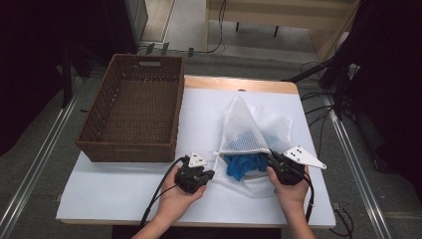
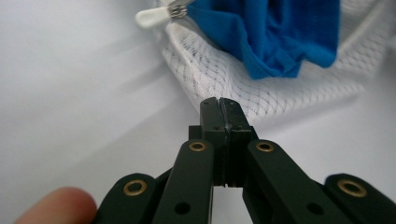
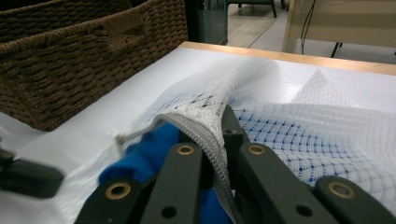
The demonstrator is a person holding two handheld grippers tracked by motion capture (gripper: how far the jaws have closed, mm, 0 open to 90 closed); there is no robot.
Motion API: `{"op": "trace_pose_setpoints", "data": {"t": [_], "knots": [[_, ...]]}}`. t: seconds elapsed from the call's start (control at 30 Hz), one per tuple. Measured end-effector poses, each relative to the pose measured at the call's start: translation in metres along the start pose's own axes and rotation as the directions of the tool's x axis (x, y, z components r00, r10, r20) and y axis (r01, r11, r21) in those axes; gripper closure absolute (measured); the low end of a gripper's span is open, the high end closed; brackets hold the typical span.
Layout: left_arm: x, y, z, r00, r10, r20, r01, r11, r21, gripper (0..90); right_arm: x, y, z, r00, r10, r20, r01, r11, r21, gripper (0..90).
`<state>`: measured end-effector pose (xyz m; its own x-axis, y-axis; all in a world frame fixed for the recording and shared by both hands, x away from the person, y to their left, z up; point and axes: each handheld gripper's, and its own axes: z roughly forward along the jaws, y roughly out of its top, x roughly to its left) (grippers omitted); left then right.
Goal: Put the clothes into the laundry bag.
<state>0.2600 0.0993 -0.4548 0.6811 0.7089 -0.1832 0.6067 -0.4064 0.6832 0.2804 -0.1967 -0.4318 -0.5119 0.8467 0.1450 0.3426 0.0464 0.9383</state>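
A brown wicker basket (image 1: pixel 132 109) stood at the left of the white counter (image 1: pixel 114 191), reaching past its far edge. Near the front edge the left gripper (image 1: pixel 206 175) had its jaws pressed together on nothing, their tips just short of the near hem of a white mesh bag (image 1: pixel 249 127). A blue cloth (image 1: pixel 244 164) spilled from the bag's open mouth, beside a white zip pull (image 2: pixel 152 17). On the right, the right gripper (image 1: pixel 272 160) pinched the bag's zippered edge (image 3: pixel 205 135), lifting the mesh into a peak.
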Motion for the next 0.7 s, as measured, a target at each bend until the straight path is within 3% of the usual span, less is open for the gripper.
{"op": "trace_pose_setpoints", "data": {"t": [0.1, 0.17, 0.23, 0.3, 0.47, 0.5, 0.53, 0.6, 0.7], "knots": [[0.000, -0.010, -0.004, 0.9993, 0.015, -0.034, -0.015, 0.9998, 0.012, 89.9, 0.004, -0.001, 0.002, 0.9999, -0.014, -0.008, 0.014, 1.000, 0.013, 90.0], [0.000, -0.013, -0.006, 0.9986, -0.006, -0.053, 0.004, 0.9996, -0.029, 85.0, 0.005, -0.001, 0.003, 0.9999, -0.014, -0.010, 0.014, 1.000, 0.021, 90.0], [-0.002, -0.011, -0.011, 0.9986, -0.033, -0.041, 0.028, 0.9948, -0.098, 65.5, 0.006, -0.003, 0.005, 0.9998, -0.017, -0.012, 0.017, 0.999, 0.029, 90.0], [-0.008, -0.005, -0.015, 0.9990, -0.038, -0.022, 0.034, 0.9879, -0.151, 61.7, 0.005, -0.003, 0.005, 0.9998, -0.016, -0.013, 0.017, 0.999, 0.029, 90.0], [-0.032, 0.018, 0.001, 1.0000, 0.007, 0.002, -0.007, 0.9903, -0.139, 55.2, 0.006, -0.004, 0.006, 0.9998, -0.014, -0.015, 0.015, 0.999, 0.032, 90.0], [-0.037, 0.023, 0.008, 0.9997, 0.018, -0.017, -0.020, 0.9915, -0.129, 55.2, 0.006, -0.004, 0.006, 0.9998, -0.014, -0.015, 0.015, 0.999, 0.032, 90.0], [-0.042, 0.027, 0.016, 0.9981, 0.025, -0.056, -0.032, 0.9914, -0.127, 43.6, 0.007, -0.004, 0.006, 0.9998, -0.013, -0.016, 0.013, 0.999, 0.034, 90.0], [-0.050, 0.035, 0.030, 0.9907, 0.044, -0.128, -0.061, 0.9892, -0.133, 43.0, 0.007, -0.004, 0.006, 0.9998, -0.012, -0.014, 0.013, 0.999, 0.033, 90.0], [-0.058, 0.049, 0.052, 0.9856, 0.078, -0.150, -0.093, 0.9911, -0.095, 39.3, 0.008, -0.003, 0.005, 0.9999, -0.011, -0.010, 0.011, 1.000, 0.029, 90.0]]}}
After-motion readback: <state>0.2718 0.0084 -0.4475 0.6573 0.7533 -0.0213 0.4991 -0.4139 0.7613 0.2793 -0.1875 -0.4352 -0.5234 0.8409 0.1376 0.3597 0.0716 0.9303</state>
